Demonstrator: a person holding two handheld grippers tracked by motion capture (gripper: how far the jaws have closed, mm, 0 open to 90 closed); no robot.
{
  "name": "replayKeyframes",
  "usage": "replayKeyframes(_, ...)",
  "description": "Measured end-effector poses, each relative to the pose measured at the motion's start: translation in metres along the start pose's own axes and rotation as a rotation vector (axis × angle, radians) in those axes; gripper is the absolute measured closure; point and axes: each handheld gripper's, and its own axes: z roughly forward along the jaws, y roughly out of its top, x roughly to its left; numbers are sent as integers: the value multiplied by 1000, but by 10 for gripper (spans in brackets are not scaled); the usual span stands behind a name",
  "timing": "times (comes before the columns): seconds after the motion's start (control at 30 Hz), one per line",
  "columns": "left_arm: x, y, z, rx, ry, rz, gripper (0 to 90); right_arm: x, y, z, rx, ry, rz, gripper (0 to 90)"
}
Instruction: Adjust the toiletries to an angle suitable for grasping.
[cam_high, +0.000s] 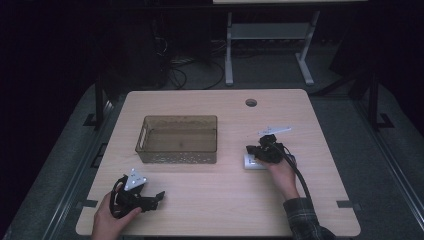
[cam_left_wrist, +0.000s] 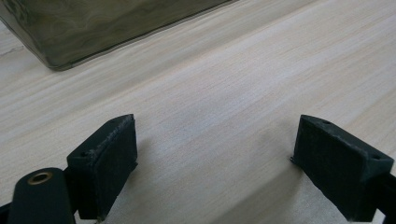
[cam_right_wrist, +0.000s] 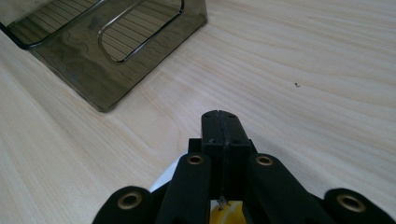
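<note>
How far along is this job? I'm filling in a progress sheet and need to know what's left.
Done: nothing that shows yet, as the brown bin looks empty. In hand: the right tongs are shut just over a white item lying on the table beside the bin; I can't tell whether they pinch it. The left tongs are open near the table's front edge. Left: probably getting the item into the bin.

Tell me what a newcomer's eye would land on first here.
The smoky see-through bin stands at the middle of the table. The right gripper, jaws shut, sits right of it over a small white thing. The left gripper gapes open near the front left edge.
</note>
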Motion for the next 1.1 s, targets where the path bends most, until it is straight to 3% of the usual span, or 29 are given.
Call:
replayKeyframes(0.4, 0, 0, 0, 0, 0, 0, 124, 5, 2, 9, 31, 1, -9, 896)
replayKeyframes(1.1, 0, 0, 0, 1, 0, 1, 124, 16, -12, -5, 75, 33, -54, 896)
